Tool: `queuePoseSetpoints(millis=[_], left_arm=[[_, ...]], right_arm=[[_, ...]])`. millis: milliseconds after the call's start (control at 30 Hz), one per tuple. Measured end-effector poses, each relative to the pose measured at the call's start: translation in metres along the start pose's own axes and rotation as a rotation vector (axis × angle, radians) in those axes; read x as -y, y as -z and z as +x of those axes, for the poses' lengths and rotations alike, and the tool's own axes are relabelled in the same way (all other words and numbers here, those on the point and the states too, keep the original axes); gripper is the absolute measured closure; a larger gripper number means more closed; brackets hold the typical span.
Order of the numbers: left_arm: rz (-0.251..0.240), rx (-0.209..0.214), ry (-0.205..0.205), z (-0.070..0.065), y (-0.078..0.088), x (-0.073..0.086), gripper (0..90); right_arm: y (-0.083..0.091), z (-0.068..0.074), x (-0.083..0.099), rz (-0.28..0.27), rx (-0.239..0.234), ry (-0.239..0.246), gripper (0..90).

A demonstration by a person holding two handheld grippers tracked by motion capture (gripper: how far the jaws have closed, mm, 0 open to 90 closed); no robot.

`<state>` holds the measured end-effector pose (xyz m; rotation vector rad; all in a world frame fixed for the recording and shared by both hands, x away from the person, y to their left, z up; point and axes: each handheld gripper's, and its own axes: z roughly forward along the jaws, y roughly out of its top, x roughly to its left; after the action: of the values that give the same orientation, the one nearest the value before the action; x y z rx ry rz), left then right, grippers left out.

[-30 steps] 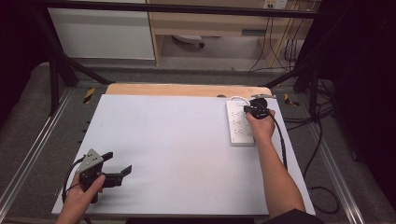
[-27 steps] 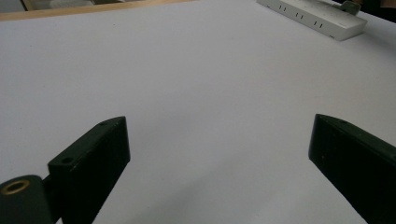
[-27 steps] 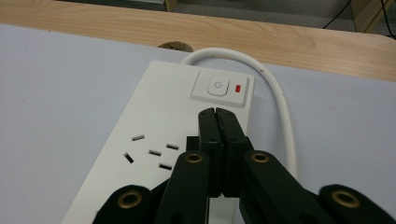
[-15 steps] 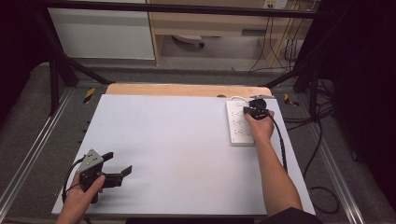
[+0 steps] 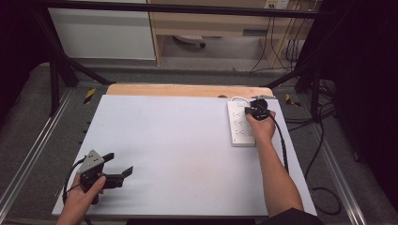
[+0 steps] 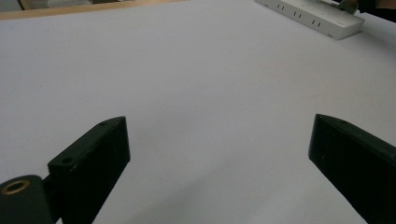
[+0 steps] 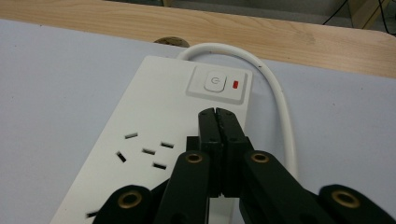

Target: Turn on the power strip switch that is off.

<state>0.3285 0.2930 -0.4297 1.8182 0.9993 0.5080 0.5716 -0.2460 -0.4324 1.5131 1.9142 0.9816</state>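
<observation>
A white power strip [image 5: 241,123] lies at the far right of the white table top, its white cord [image 7: 275,88] looping back from the far end. Its switch button [image 7: 214,83] and a small red light [image 7: 235,84] sit at that end. My right gripper [image 7: 217,113] hovers over the strip just short of the switch, jaws pressed together with nothing between them; it is also seen from above [image 5: 257,110]. My left gripper [image 5: 119,166] rests near the front left corner, open and empty, its jaws spread wide over bare table [image 6: 215,93].
The table's wooden strip [image 5: 187,90] runs along the far edge. Black cables [image 5: 319,140] hang off the right side. Metal frame rails [image 5: 33,150] flank the table. The power strip [image 6: 317,14] appears far off in the left gripper view.
</observation>
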Motion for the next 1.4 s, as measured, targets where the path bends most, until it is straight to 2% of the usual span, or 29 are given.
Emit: queuePoseSetpoints(millis=[1400], left_arm=[[0.015,0.004,-0.013,-0.0014,-0.0014,0.0001,5.5]], right_arm=[[-0.0018,0.0015,-0.0007,0.009,0.012,0.002,90.0]])
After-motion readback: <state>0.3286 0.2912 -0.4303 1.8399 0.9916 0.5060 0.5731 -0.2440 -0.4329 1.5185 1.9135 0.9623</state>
